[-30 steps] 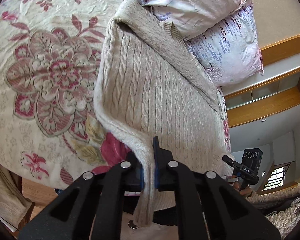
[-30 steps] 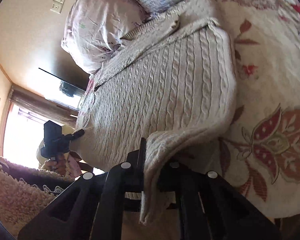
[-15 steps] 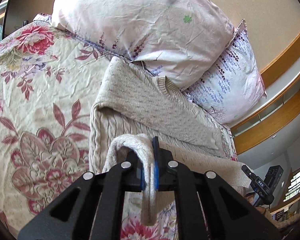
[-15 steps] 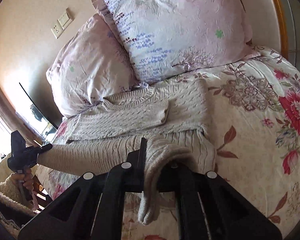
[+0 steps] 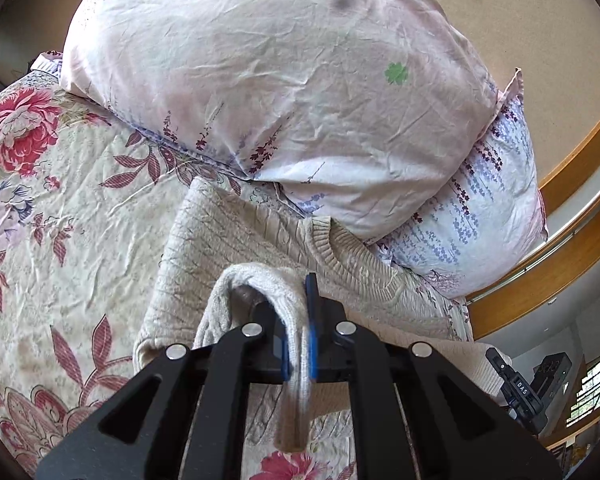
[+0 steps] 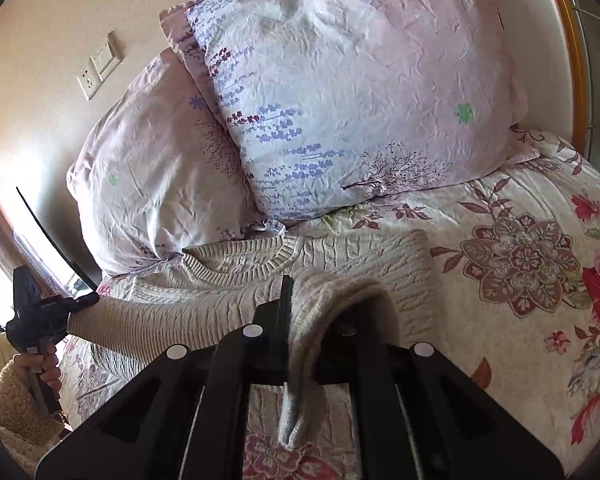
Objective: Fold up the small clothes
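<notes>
**Hem raised toward the collar, fold half made**

Cream cable-knit sweater spread on the bed near its head edge, ribbed collar just below the two pillows; sleeve laid across the chest, judged already folded in. Left claw clamped on one corner of the bottom hem; right claw clamped on the other; hem stretched between them above the body, loose ends drooping behind the pads. Lengthwise fold judged about halfway; left to do: lowering the hem near the collar, letting go, smoothing, perhaps one more fold.

Thick, soft knit, raised cable ridges, ribbed at neck and hem; heavy enough to sag in rounded loops over the claws. Crinkled quilted bed cover with red and maroon flowers; wrinkled pale pillowcases with lavender sprigs.
</notes>
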The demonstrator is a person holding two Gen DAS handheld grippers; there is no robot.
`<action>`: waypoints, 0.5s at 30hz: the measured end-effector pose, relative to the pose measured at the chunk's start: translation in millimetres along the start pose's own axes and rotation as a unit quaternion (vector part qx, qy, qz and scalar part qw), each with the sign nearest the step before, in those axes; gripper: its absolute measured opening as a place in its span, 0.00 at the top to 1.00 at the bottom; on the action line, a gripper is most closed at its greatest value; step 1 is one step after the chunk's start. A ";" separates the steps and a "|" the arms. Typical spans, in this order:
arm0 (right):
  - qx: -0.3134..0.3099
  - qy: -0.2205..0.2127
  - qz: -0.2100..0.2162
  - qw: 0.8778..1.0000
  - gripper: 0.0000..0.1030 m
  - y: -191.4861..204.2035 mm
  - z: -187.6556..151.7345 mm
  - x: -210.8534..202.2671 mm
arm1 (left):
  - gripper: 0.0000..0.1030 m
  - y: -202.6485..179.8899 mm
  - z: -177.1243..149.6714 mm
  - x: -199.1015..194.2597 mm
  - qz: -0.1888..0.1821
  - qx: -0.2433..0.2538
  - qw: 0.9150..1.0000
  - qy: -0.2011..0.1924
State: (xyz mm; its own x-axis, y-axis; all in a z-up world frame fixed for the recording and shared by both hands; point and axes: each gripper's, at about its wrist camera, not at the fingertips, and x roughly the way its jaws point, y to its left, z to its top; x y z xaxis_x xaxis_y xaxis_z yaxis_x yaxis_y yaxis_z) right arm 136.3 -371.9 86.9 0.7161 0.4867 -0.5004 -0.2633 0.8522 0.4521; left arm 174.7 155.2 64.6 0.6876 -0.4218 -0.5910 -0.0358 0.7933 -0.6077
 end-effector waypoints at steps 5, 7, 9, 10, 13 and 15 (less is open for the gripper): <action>0.012 0.010 -0.012 1.000 0.93 -4.8 15.0 29.2 | 0.94 -0.6 18.8 23.9 0.006 -0.005 1.000 0.003; 0.023 0.017 -0.014 0.999 0.93 -9.0 19.5 41.5 | 0.94 -0.5 24.9 35.2 0.011 -0.005 1.000 0.007; 0.039 0.022 -0.013 0.999 0.93 -14.6 22.9 51.1 | 0.94 0.7 29.4 46.3 0.016 -0.009 1.000 0.011; 0.046 0.024 -0.014 0.999 0.93 -18.0 24.3 55.9 | 0.94 1.9 31.1 51.9 0.019 -0.013 1.000 0.013; 0.073 0.047 -0.022 0.996 0.93 -31.2 25.2 71.6 | 0.94 8.5 34.4 68.4 0.027 -0.026 0.999 0.019; 0.088 0.066 -0.027 0.994 0.93 -40.5 23.2 83.6 | 0.94 14.0 33.7 78.5 0.036 -0.033 0.998 0.027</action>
State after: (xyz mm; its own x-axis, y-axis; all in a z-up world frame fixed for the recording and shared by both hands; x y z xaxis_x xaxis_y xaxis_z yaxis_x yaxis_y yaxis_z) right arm 221.8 -370.1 43.9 0.6319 0.4715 -0.6152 -0.1007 0.8369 0.5380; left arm 252.6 148.0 27.6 0.6416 -0.3883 -0.6615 -0.1337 0.7926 -0.5950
